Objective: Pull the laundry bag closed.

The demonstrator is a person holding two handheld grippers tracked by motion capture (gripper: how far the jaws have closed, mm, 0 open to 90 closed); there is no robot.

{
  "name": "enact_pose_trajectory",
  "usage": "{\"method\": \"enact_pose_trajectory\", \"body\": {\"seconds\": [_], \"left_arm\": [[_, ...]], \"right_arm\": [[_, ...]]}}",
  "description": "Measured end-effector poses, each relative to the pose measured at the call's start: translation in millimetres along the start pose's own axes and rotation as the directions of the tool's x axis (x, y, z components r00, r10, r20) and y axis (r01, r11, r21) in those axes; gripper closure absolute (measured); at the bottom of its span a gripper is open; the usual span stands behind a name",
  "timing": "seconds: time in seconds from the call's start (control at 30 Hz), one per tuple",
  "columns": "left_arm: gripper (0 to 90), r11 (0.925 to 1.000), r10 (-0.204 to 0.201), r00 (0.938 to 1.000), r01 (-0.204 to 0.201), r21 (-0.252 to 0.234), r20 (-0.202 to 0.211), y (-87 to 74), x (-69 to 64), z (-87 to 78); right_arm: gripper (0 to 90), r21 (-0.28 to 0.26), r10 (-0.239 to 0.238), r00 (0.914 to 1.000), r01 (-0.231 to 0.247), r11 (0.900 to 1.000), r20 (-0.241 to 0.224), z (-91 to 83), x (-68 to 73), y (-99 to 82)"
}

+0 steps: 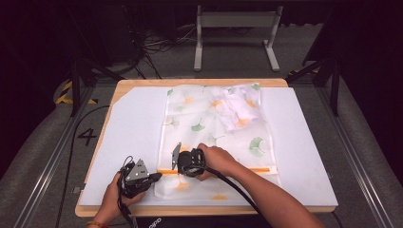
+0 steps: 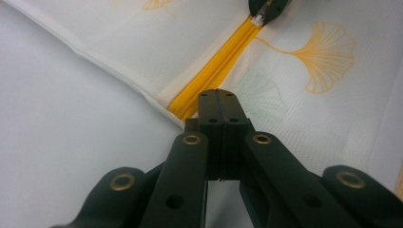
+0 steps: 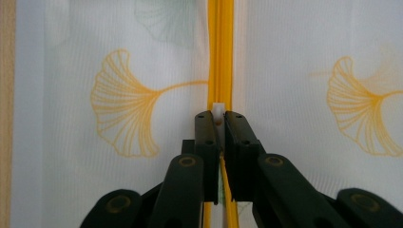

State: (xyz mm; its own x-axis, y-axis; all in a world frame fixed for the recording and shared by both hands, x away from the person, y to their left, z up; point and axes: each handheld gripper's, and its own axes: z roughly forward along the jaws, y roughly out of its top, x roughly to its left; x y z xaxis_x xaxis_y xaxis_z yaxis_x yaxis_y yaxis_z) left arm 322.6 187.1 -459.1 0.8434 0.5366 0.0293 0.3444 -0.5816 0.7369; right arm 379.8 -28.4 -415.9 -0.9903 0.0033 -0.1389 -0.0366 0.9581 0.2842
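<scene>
Lying flat on the white-covered table point(image 1: 128, 118): mesh bag point(image 1: 216, 137) printed with ginkgo leaves, yellow zipper point(image 3: 219, 57) running across its near end. Clamping the zipper's end at the bag's edge: left tongs point(image 2: 218, 102), jaws pressed together on the yellow tape. Pinching the small white zipper pull point(image 3: 218, 110): right tongs point(image 3: 218, 118), jaws narrow, just ahead of the left tongs along the zipper. Resting inside the bag at the far end, well beyond both tongs: bunched white cloth point(image 1: 237, 108).
</scene>
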Motion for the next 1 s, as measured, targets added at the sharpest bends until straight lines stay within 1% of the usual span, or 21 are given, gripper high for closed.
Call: {"method": "enact_pose_trajectory", "body": {"seconds": [0.07, 0.2, 0.3, 0.4, 0.7, 0.73, 0.83, 1.0], "left_arm": [[90.0, 1.0000, 0.000, 1.0000, 0.000, 0.000, 0.000, 0.0, 0.0, 0.0], [90.0, 1.0000, 0.000, 1.0000, 0.000, -0.001, 0.001, 0.0, 0.1, 0.1], [90.0, 1.0000, -0.001, 1.0000, 0.001, 0.000, 0.002, 0.0, 0.3, 0.0], [90.0, 1.0000, -0.002, 1.0000, 0.002, 0.000, 0.004, 0.0, 0.4, 0.1], [90.0, 1.0000, -0.003, 1.0000, 0.003, 0.001, 0.004, 0.1, 0.7, 0.0], [90.0, 1.0000, -0.003, 1.0000, 0.003, 0.001, 0.004, 0.1, 0.6, 0.0], [90.0, 1.0000, -0.003, 1.0000, 0.003, 0.002, 0.005, 0.1, 0.8, -0.1], [90.0, 1.0000, -0.007, 0.9999, 0.007, 0.001, 0.009, 0.0, 1.2, -0.1]], "right_arm": [[84.8, 0.001, 0.000, 1.0000, 0.000, 1.0000, -0.001, -0.9, -0.4, -2.8], [84.8, 0.003, 0.018, 0.9998, -0.018, 0.9998, -0.005, -3.0, 0.2, -9.0], [84.8, 0.000, 0.015, 0.9999, -0.015, 0.9999, 0.000, -3.9, 0.6, -12.7], [84.8, -0.003, 0.025, 0.9997, -0.025, 0.9997, 0.000, -5.0, 0.7, -15.7], [84.8, 0.010, 0.032, 0.9995, -0.032, 0.9994, -0.001, -7.6, 1.4, -22.2], [84.8, 0.013, 0.027, 0.9996, -0.027, 0.9996, -0.003, -8.0, 0.8, -22.5], [84.8, 0.014, 0.039, 0.9992, -0.039, 0.9991, -0.007, -8.8, 0.8, -24.8], [84.8, 0.006, 0.042, 0.9991, -0.042, 0.9991, -0.012, -10.9, 0.0, -32.2]]}}
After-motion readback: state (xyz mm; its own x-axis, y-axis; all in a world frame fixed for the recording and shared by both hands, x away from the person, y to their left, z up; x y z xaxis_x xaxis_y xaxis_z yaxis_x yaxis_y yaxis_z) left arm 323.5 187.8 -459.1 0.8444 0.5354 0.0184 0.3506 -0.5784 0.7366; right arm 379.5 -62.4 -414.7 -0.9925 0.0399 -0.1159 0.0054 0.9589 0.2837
